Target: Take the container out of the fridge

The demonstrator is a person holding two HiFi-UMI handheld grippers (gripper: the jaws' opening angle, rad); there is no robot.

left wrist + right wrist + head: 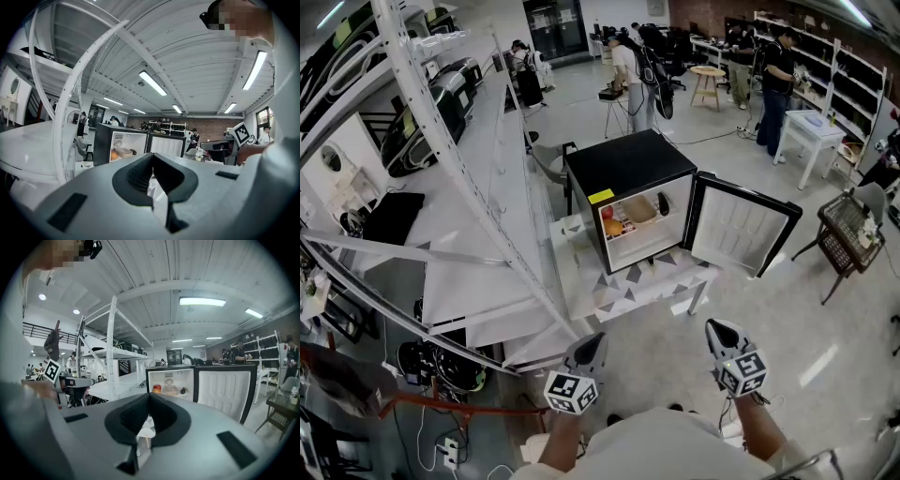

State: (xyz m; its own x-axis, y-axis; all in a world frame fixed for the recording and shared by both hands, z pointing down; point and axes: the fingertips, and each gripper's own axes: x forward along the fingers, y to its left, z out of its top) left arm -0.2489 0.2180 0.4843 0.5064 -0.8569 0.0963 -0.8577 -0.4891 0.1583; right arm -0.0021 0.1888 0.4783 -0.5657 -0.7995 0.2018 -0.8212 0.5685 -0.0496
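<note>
Left gripper [592, 339] and right gripper [719, 328] were pinched closed, empty; well ahead of them the open fridge [623, 169] held a container [639, 209] beside fruit [610, 224].

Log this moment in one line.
fridge: door open | container: inside | left hand-held gripper: shut, empty | right hand-held gripper: shut, empty

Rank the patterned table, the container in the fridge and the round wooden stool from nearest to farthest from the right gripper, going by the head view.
1. patterned table, ahead and left of the right gripper, under the fridge.
2. container, inside the open fridge.
3. round wooden stool, far back across the room.
</note>
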